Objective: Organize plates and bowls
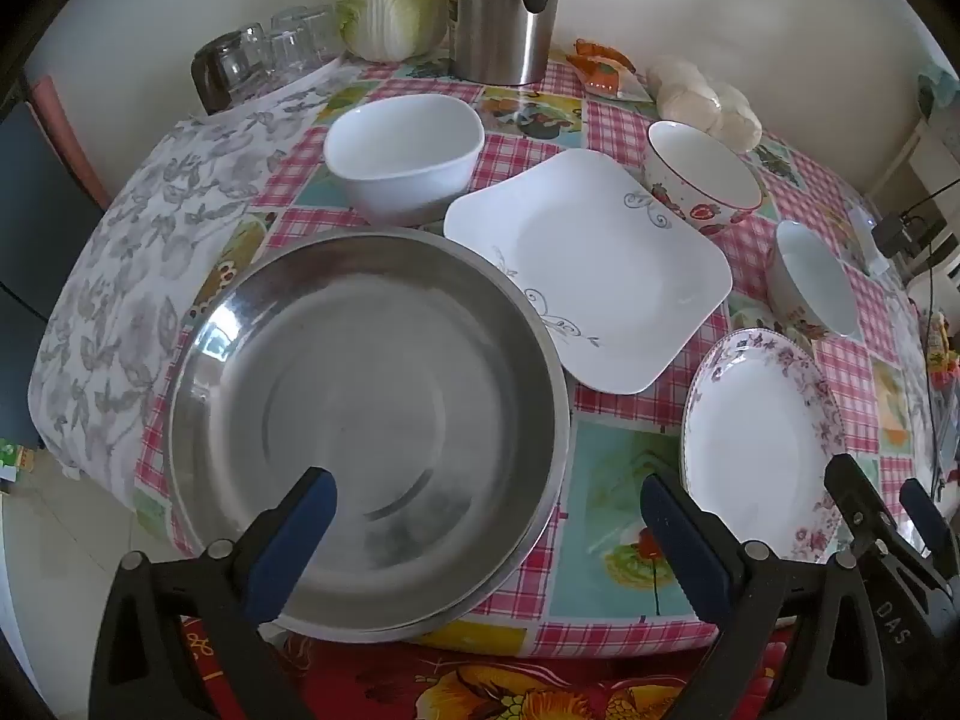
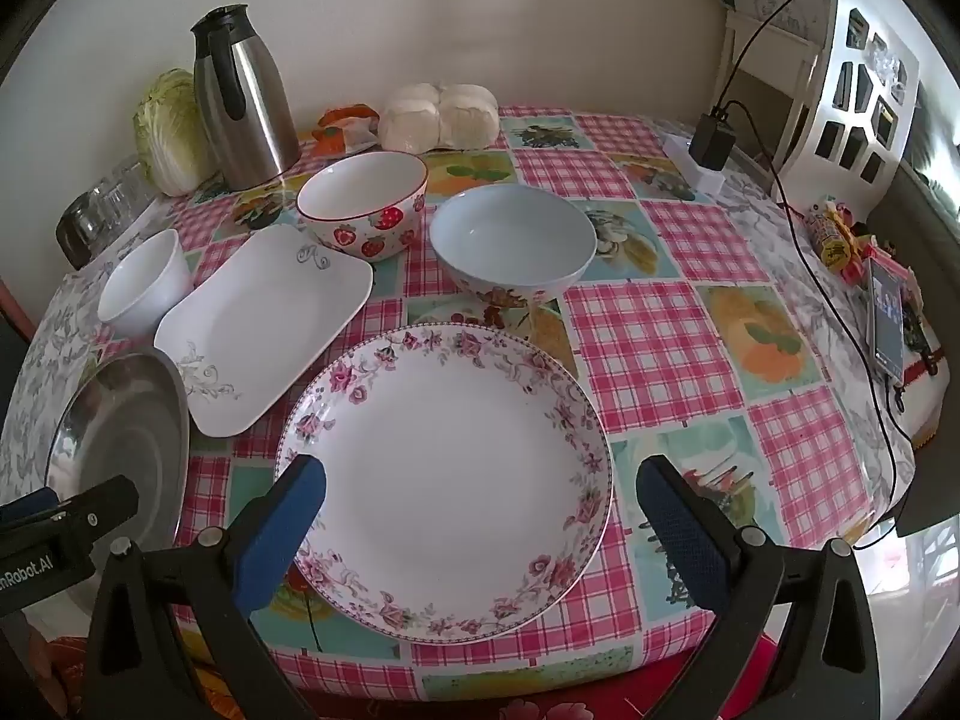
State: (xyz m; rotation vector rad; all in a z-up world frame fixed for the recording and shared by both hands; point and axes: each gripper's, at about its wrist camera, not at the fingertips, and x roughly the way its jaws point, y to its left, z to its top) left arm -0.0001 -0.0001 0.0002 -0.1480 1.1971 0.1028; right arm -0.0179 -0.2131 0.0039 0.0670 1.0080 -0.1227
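Observation:
My left gripper (image 1: 486, 516) hangs open over the near edge of a large steel basin (image 1: 366, 420), nothing between its fingers. My right gripper (image 2: 480, 510) is open above a round floral-rimmed plate (image 2: 444, 480), its fingers on either side, not touching. Behind lie a square white plate (image 1: 588, 264) (image 2: 264, 324), a plain white bowl (image 1: 405, 156) (image 2: 144, 282), a strawberry bowl (image 1: 702, 177) (image 2: 363, 204) and a pale blue bowl (image 1: 813, 279) (image 2: 513, 240). In the left wrist view the floral plate (image 1: 756, 444) lies at right, with the right gripper (image 1: 888, 504) at its near edge.
Against the wall stand a steel thermos (image 2: 243, 102), a cabbage (image 2: 168, 132), upturned glasses (image 1: 264, 54), steamed buns (image 2: 441, 111) and a snack packet (image 2: 345, 126). A charger with cable (image 2: 714, 144), a phone (image 2: 888, 318) and sweets (image 2: 840, 240) sit at the table's right edge.

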